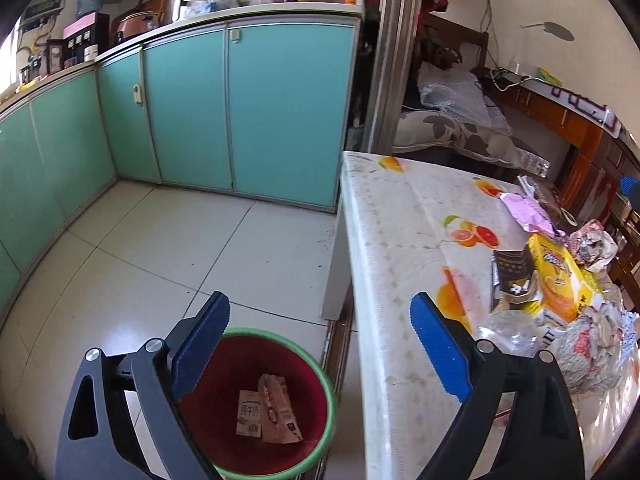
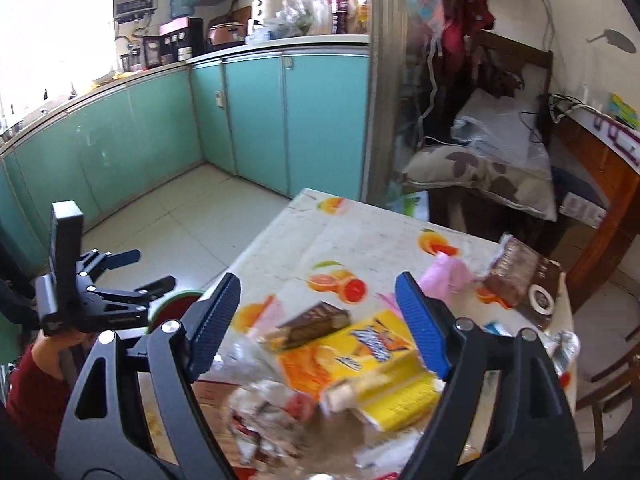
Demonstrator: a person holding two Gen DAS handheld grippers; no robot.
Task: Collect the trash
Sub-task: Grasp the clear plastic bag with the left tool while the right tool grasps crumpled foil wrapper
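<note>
So, progress check from where I'm standing: barely started, I'd say. The red bin (image 1: 256, 408) with the green rim sits on the floor right beside the table (image 1: 392, 240), and only two flattened cartons (image 1: 267, 410) lie at the bottom. Everything else is up on the fruit-print tablecloth: a yellow juice pack (image 2: 360, 364), a brown wrapper (image 2: 312, 322), a pink wrapper (image 2: 444, 276), a dark brown bag (image 2: 524, 280) near the far edge, some crumpled paper (image 1: 592, 344) and a clear plastic bottle (image 1: 512, 330).

Left gripper (image 1: 320, 350) hangs over the bin with its fingers spread wide and nothing between them. Right gripper (image 2: 318, 324) is over the trash pile, fingers parted too, not pinching anything. The yellow pack shows between them, but the pads don't touch it.

Most of the pile is left, so lots of trips to go.
</note>
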